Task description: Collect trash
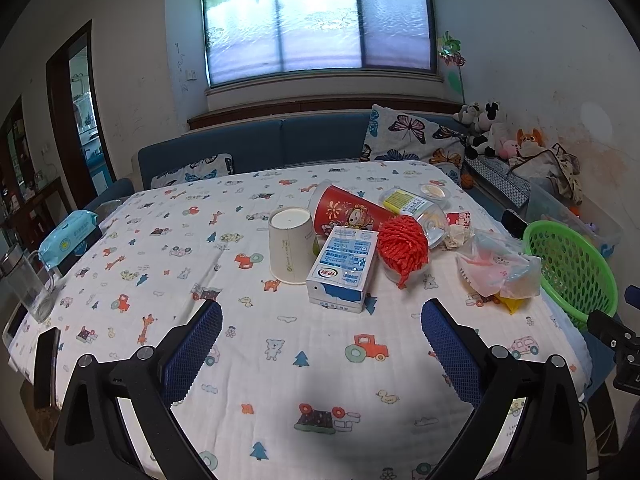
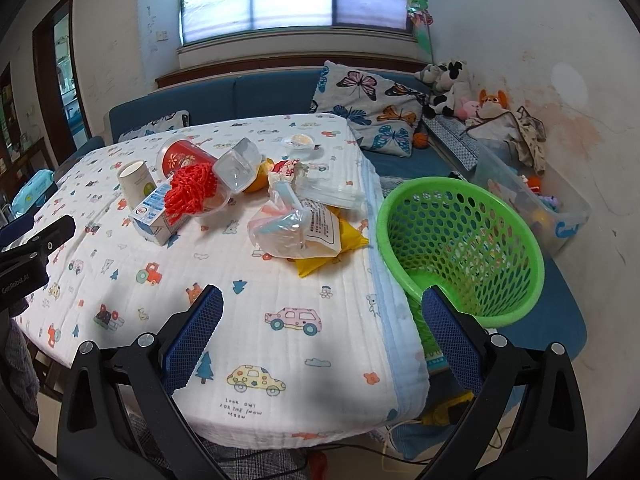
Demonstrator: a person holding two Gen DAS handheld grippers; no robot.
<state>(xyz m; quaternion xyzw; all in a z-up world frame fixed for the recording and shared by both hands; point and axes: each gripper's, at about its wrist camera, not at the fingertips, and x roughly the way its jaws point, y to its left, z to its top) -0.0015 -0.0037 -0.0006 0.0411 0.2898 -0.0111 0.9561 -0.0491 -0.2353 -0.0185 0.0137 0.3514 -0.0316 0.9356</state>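
From my left wrist camera, the far left edge of the table (image 1: 160,208) carries a clear glass jug (image 1: 28,284) and a blue pack of wet wipes (image 1: 70,238) on the cartoon-print cloth. My left gripper (image 1: 322,344) hovers over bare cloth with its 2 blue-padded fingers spread wide and nothing between them. Just ahead of it sits the trash pile: a white paper cup (image 1: 290,244) standing upside down, a blue-and-white milk carton (image 1: 344,272) touching it on the right, a red paper cup (image 1: 348,214) lying on its side behind both, then a red mesh net (image 1: 402,248), a clear plastic container (image 1: 424,216), a crumpled plastic bag (image 1: 500,268) with a yellow packet (image 1: 510,304) under it. The green basket (image 1: 572,268) stands beside the table's right edge.

On the right wrist camera, my right gripper (image 2: 322,342) is likewise wide apart and empty, straddling the table's near right corner. The plastic bag (image 2: 288,228) lies well ahead on the cloth, and the green basket (image 2: 460,248) sits just beyond the right finger, off the table, on the blue sofa (image 2: 560,312).
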